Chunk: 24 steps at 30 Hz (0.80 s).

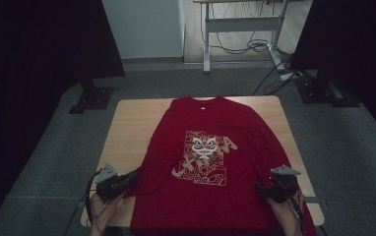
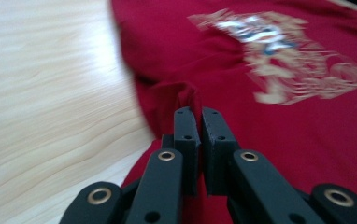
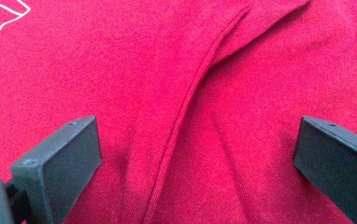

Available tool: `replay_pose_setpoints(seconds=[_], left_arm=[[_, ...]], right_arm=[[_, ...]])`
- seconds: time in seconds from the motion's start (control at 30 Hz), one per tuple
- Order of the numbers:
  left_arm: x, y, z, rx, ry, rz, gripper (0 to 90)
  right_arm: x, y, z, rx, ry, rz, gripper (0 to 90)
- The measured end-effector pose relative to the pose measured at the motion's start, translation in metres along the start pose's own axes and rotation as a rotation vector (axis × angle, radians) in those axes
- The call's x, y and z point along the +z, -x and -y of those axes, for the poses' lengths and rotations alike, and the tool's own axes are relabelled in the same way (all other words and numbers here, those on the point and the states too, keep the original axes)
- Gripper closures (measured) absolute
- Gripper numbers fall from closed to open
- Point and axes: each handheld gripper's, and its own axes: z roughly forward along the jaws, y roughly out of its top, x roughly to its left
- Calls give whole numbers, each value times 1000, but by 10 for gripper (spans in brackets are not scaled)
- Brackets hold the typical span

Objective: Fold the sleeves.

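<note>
1. The worktop (image 1: 127, 128) is being covered from its 12 o'clock edge to 6 o'clock by a red T-shirt (image 1: 210, 196), spread print-up.
2. A fold is judged to be in hand: the shirt's 9 o'clock edge is being pinched by the clenched fingers of the left gripper (image 2: 200, 116).
3. The right gripper (image 3: 195, 154) is being held released over a seam at 3 o'clock; closing there seems called for next.

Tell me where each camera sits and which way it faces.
High view: above the near edge, facing forward and down on the table and red T-shirt; forearms and both tools show.
Left gripper view: on the left tool, pinching shirt fabric.
Right gripper view: on the right tool, jaws apart over fabric.
Shared: the shirt.
</note>
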Motion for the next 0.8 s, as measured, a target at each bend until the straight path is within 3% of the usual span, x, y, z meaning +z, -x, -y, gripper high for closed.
replay_pose_setpoints(seconds=[0.03, 0.07, 0.13, 0.17, 0.2, 0.23, 0.33, 0.37, 0.4, 0.47, 0.5, 0.53, 0.63, 0.67, 0.7, 0.77, 0.8], left_arm=[[0, 0, 0, 0, 0, 0, 859], [0, 19, -2, 21, 13, 66, 859], [3, 32, -2, 33, 7, 123, 858], [3, 32, -2, 33, 7, 123, 857], [10, 50, -1, 65, -16, 191, 856], [13, 57, -1, 77, -25, 217, 854], [13, 57, -1, 77, -25, 217, 853], [26, 79, 0, 113, -65, 291, 853], [26, 79, 0, 113, -65, 291, 851], [40, 97, 3, 148, -112, 345, 851], [40, 97, 3, 148, -112, 345, 852], [53, 112, 7, 186, -156, 379, 852], [53, 112, 7, 186, -156, 379, 852], [65, 123, 12, 217, -203, 392, 852], [69, 125, 14, 225, -223, 396, 843], [70, 126, 13, 225, -220, 394, 696], [70, 126, 13, 225, -220, 394, 696]], right_arm=[[0, 0, 0, 0, 0, 0, 8], [0, 0, 0, 0, 0, 0, 8], [0, 0, 0, 0, 0, 0, 8], [0, 0, 0, 0, 0, 0, 8], [0, 0, 0, 0, 0, 0, 8], [0, 0, 0, 0, 0, 0, 8], [0, 0, 0, -1, 0, 0, 8], [0, 0, 0, -1, 0, 0, 8], [0, 0, 0, -1, 0, 0, 8], [0, 0, 0, 0, 0, 0, 8], [0, 0, 0, 0, 0, 0, 8], [0, 0, 0, 0, 0, 0, 8], [0, 0, 0, 0, 0, 0, 8], [0, 0, 0, 0, 0, 0, 8], [0, 0, 0, -1, 0, -1, 7], [0, 0, 0, -1, 0, -1, 7], [0, 0, 0, -1, 0, -1, 7]])
